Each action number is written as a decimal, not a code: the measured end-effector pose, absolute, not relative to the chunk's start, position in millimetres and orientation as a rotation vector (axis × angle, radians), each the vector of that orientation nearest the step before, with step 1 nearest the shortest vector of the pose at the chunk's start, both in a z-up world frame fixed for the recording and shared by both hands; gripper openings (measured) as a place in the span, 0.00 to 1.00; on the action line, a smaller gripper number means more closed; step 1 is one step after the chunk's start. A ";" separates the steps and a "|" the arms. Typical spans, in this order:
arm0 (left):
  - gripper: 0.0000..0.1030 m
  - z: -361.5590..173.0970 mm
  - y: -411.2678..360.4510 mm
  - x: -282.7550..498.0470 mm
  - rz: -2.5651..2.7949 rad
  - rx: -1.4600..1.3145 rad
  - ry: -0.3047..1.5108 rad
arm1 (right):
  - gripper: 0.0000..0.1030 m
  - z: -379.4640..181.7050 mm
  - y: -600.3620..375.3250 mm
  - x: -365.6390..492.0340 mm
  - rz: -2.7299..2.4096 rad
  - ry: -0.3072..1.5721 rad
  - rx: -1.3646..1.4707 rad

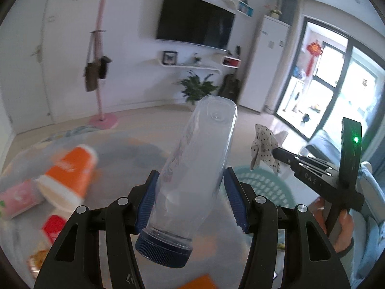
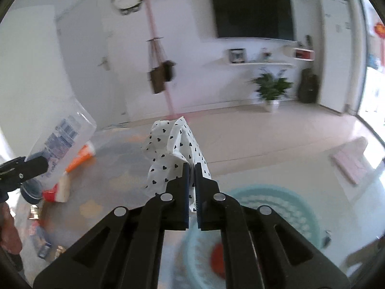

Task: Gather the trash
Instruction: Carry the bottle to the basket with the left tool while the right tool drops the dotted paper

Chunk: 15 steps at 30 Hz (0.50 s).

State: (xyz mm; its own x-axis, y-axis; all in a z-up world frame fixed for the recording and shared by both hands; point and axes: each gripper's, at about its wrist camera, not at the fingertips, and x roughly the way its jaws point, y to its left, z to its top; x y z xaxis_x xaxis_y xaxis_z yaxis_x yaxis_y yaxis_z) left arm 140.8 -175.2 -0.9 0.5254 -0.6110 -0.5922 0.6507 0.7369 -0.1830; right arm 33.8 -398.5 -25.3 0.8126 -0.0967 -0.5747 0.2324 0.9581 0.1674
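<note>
My left gripper (image 1: 191, 180) is shut on a clear plastic bottle (image 1: 197, 159) with a dark blue cap, held up above a glass table; the bottle also shows in the right wrist view (image 2: 62, 142). My right gripper (image 2: 191, 168) is shut on a crumpled white tissue with black hearts (image 2: 173, 151), held above a teal perforated basket (image 2: 284, 219). In the left wrist view the tissue (image 1: 263, 148) hangs from the right gripper (image 1: 274, 153) over the basket (image 1: 264, 185).
An orange paper cup (image 1: 69, 173) lies on its side on the table (image 1: 134, 154), with a pink packet (image 1: 16, 197), a red item (image 1: 54, 224) and snack wrappers (image 1: 38, 257) at the left. Something red-orange (image 2: 217, 260) lies in the basket.
</note>
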 end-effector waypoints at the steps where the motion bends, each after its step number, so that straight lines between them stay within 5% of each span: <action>1: 0.52 -4.0 -184.3 140.0 -0.762 0.072 0.692 | 0.03 -29.2 -408.0 26.9 -0.185 0.600 0.261; 15: 0.54 -75.3 -298.5 143.8 -0.876 0.139 0.885 | 0.07 -98.3 -474.9 -5.9 -0.316 0.731 0.403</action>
State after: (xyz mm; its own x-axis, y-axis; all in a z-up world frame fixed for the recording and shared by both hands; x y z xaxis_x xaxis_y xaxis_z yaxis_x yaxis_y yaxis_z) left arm 143.8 -298.5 -75.3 0.3209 -0.6103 -0.7243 0.7178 0.6556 -0.2344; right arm -5.9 -474.9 -98.3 0.7032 -0.1378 -0.6975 0.4133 0.8775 0.2434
